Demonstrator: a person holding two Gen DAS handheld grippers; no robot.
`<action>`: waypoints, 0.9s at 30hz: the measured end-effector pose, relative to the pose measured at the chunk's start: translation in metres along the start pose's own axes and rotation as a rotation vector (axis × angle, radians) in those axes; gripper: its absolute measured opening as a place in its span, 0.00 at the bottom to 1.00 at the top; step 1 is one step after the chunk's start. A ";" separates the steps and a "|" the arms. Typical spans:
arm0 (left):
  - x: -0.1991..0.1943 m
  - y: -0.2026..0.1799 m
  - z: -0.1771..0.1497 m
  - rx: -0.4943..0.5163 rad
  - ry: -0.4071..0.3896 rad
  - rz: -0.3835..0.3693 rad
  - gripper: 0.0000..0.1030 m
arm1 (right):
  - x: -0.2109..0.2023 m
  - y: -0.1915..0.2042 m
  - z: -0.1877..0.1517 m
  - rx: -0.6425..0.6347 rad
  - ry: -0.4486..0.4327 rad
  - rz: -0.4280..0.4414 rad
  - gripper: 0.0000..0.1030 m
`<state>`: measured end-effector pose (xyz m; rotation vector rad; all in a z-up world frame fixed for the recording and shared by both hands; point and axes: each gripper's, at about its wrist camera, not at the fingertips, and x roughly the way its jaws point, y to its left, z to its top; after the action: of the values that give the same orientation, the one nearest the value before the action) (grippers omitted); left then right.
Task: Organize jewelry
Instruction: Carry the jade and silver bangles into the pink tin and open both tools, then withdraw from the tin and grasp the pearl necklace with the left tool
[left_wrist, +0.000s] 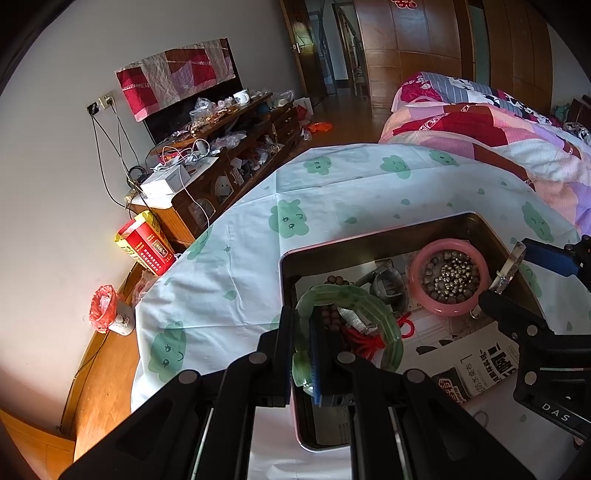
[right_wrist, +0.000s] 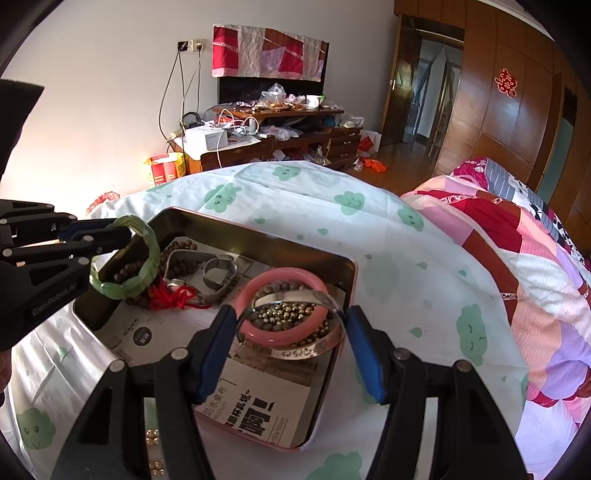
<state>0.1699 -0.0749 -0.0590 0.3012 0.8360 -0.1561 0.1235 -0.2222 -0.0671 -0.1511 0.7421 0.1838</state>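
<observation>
Floorboards are showing at the far left, beside a red and yellow carton (left_wrist: 147, 245) printed with text too small to read, and the tablecloth (left_wrist: 236, 258) with green cloud faces is hanging over the worktop edge there, leaving bare cloth along the tin's left side. The left gripper (left_wrist: 303, 341), marked "GenRobot.AI" in the right wrist view, is holding a green jade bracelet (left_wrist: 354, 306) between narrow jaws, above the left end of the open metal tin (right_wrist: 343, 266). Inside the tin, wooden beads, a red cord (right_wrist: 177, 295) and a steel watch band (right_wrist: 219, 275) are lying on printed paper (right_wrist: 255, 402) with large Chinese characters and "150cm". The right gripper (right_wrist: 291, 338), lettered "DAS" in the left view, is gripping a silver bangle (right_wrist: 314, 347) with wide jaws over a pink bangle (right_wrist: 286, 306) ringed around metallic beads. Further right, cloth is running open toward the quilted bed (right_wrist: 535, 258).
</observation>
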 end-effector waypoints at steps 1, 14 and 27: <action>0.000 0.000 0.000 0.001 0.000 -0.001 0.07 | 0.001 0.000 0.000 0.000 0.001 0.001 0.62; -0.013 0.004 0.003 -0.022 -0.071 0.064 0.79 | 0.000 0.005 -0.001 -0.004 -0.017 -0.004 0.72; -0.033 0.005 -0.008 -0.030 -0.079 0.053 0.79 | -0.018 0.000 -0.010 0.036 -0.023 -0.027 0.79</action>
<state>0.1433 -0.0668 -0.0383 0.2872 0.7513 -0.1051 0.1038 -0.2258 -0.0622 -0.1247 0.7201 0.1461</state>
